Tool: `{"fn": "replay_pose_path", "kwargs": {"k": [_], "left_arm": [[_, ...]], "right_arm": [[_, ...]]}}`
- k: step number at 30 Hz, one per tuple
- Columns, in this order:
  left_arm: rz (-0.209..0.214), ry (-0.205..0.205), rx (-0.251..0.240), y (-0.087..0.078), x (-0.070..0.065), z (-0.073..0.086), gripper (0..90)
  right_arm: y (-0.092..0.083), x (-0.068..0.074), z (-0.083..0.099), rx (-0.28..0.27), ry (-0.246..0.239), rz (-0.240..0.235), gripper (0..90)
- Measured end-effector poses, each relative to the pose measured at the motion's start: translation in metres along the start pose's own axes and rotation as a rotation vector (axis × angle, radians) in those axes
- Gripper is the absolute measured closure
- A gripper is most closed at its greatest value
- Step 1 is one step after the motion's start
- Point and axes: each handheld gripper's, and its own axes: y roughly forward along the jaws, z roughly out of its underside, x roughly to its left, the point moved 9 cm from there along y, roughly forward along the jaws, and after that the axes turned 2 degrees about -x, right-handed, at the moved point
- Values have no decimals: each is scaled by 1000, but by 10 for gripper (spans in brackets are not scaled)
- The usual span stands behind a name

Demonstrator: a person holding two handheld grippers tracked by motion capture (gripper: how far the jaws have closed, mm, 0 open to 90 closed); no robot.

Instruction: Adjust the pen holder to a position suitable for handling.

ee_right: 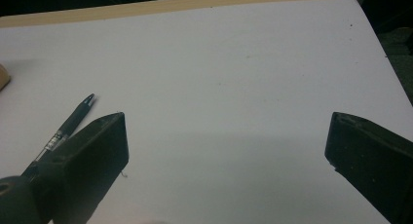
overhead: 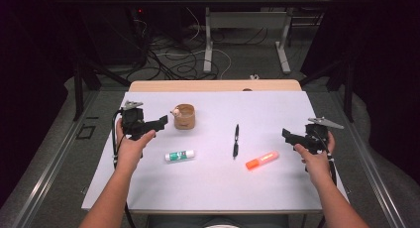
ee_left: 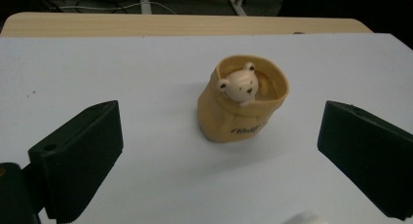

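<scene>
My left gripper (ee_left: 219,151) has its jaws spread wide with nothing between them, and the tan bear pen holder (ee_left: 242,100) stands framed in the gap ahead of them, upright on the white table top (ee_left: 146,68), a small bear head peeking over its rim. From above, my left gripper (overhead: 159,122) sits just beside that holder (overhead: 184,116), its tips near the holder's left side but not touching it. My right gripper (ee_right: 224,160) is equally wide and empty, hovering over bare table with the black pen (ee_right: 68,129) lying off past its left jaw; in the high view it (overhead: 288,135) is at the right edge, well apart from the holder.

Between my hands lie the glue stick (overhead: 180,155), the black pen (overhead: 236,141) and the orange highlighter (overhead: 262,159), all flat on the table.

I judge the step in hand to be steadying the holder with the left. To do that well I should advance level, keep the jaws straddling its soft wall low down, and close gently so it neither tips nor crumples, leaving the mouth open.
</scene>
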Motion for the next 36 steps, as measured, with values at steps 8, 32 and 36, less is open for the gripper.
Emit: {"fn": "replay_pose_path", "kwargs": {"k": [8, 32, 36], "left_arm": [[16, 21, 32, 17, -16, -27, 65], [-11, -5, 187, 72, -16, -28, 354], [-3, -10, 205, 79, -16, -26, 354]], "right_arm": [[1, 0, 2, 6, -5, -4, 29], [5, -2, 5, 26, 10, -13, 49], [4, -1, 6, 30, 15, -15, 52]]}}
